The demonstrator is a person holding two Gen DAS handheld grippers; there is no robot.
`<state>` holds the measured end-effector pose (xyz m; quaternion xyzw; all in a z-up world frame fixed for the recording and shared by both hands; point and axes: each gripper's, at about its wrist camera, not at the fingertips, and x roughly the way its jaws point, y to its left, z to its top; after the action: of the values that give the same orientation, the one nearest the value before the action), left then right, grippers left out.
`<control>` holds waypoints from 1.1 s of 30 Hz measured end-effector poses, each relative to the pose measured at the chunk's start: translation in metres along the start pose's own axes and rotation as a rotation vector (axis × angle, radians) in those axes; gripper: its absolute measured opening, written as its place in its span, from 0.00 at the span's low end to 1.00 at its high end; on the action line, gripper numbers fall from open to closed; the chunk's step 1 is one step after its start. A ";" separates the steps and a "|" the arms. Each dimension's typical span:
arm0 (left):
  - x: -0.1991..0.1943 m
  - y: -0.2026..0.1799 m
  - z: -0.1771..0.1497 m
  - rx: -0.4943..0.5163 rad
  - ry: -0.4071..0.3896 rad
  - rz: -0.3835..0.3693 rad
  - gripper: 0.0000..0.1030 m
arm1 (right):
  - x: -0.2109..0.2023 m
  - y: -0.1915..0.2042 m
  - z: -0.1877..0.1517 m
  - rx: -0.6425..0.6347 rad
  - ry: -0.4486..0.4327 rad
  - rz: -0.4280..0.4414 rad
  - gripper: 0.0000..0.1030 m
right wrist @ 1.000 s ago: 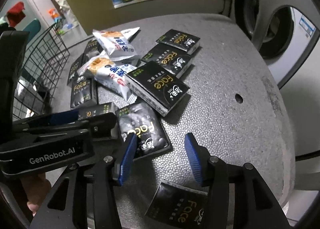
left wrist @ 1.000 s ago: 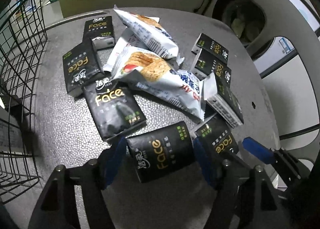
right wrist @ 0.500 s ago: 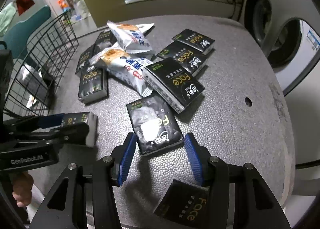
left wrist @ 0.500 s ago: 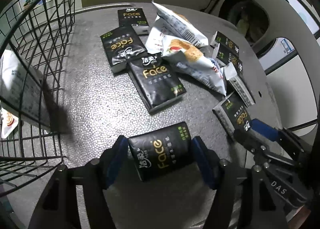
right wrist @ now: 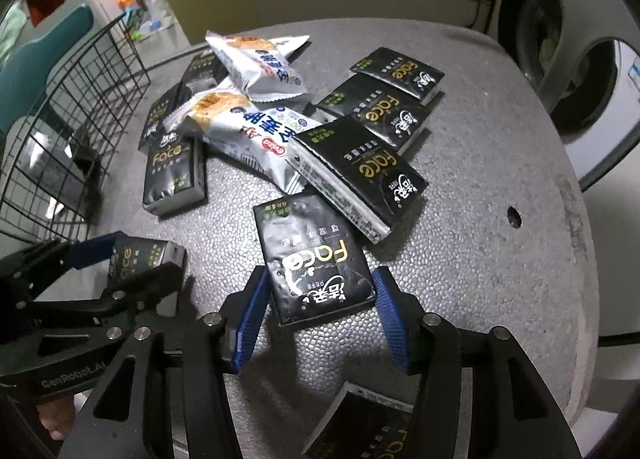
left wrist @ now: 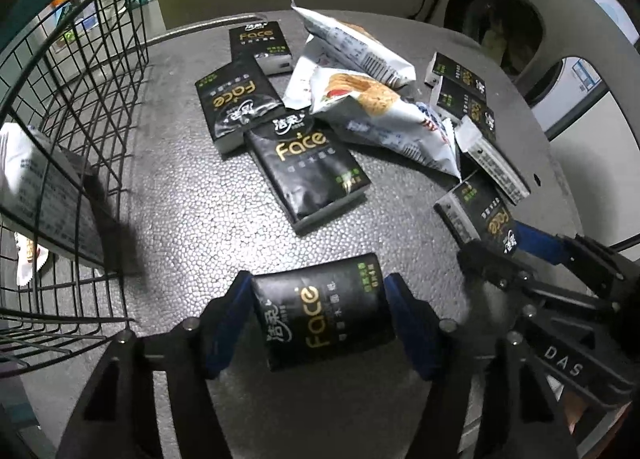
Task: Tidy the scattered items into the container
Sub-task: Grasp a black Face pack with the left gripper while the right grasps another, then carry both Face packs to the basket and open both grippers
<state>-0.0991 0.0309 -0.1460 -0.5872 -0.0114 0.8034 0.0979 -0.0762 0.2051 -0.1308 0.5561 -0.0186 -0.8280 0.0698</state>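
Note:
My left gripper (left wrist: 319,287) is shut on a black "Face" tissue pack (left wrist: 324,323), held off the table beside the wire basket (left wrist: 80,99); its jaws are closing on the pack. My right gripper (right wrist: 320,291) is open and straddles the near end of another black tissue pack (right wrist: 312,255) that lies flat on the table. That pack sits between the blue pads with a small gap on the left. Several more tissue packs (right wrist: 360,171) and two white snack bags (right wrist: 248,131) are scattered across the middle of the table.
The grey round table (right wrist: 480,219) has a small hole near its right edge. The basket holds a white packet (left wrist: 36,187). One more tissue pack (right wrist: 368,419) lies under my right gripper. A washing machine (right wrist: 580,71) stands to the right, and a cluttered ledge lies beyond the table.
My left gripper has carried its tissue pack leftward, closer to the basket. My right gripper has moved onto the flat pack, which now sits between its fingers instead of off to their left.

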 end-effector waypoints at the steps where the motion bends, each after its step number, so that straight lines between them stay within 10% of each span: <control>1: -0.003 -0.003 0.000 0.006 -0.001 -0.006 0.69 | -0.001 0.000 -0.001 0.003 0.001 0.003 0.49; 19: -0.146 -0.003 0.003 -0.035 -0.212 -0.009 0.69 | -0.107 0.036 0.003 0.038 -0.178 0.042 0.47; 33: -0.210 0.169 0.028 -0.174 -0.294 0.216 0.69 | -0.127 0.190 0.090 -0.159 -0.204 0.211 0.46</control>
<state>-0.0887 -0.1680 0.0378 -0.4674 -0.0317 0.8824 -0.0427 -0.0937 0.0303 0.0410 0.4570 -0.0183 -0.8670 0.1978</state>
